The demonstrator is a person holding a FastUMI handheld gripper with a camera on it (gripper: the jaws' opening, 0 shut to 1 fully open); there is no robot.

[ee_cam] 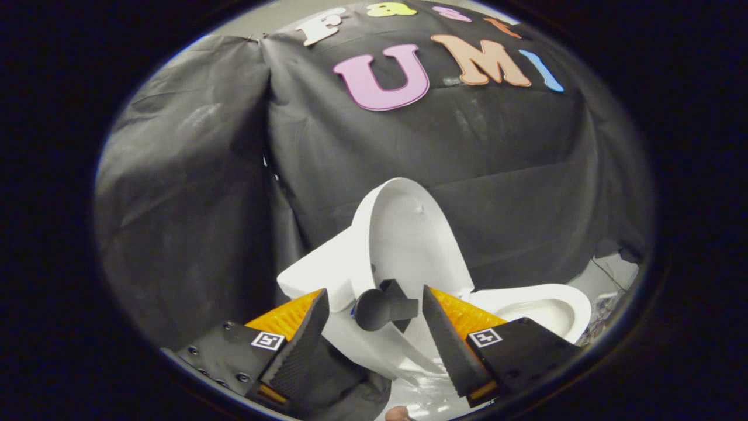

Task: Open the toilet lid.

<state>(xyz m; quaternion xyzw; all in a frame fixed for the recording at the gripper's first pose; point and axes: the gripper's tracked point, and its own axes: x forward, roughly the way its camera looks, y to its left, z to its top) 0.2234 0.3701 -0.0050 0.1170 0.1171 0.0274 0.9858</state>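
Observation:
A white toilet stands just ahead of my fingers against the black cloth wall. Its lid (409, 234) is raised upright, with the pale inner face turned toward me. A dark ball-shaped knob handle (380, 308) sticks out near the lid's lower edge. The open bowl and seat (543, 310) lie to the right, beyond the right finger. My gripper (374, 318) is open, one finger on each side of the knob, and neither finger touches it. The white tank (318, 272) sits left of the lid.
Black cloth (193, 204) hangs close behind and to the left of the toilet. Pale floor with some cables (610, 275) shows past the bowl at the right. A glossy white surface (432, 392) lies below the fingers.

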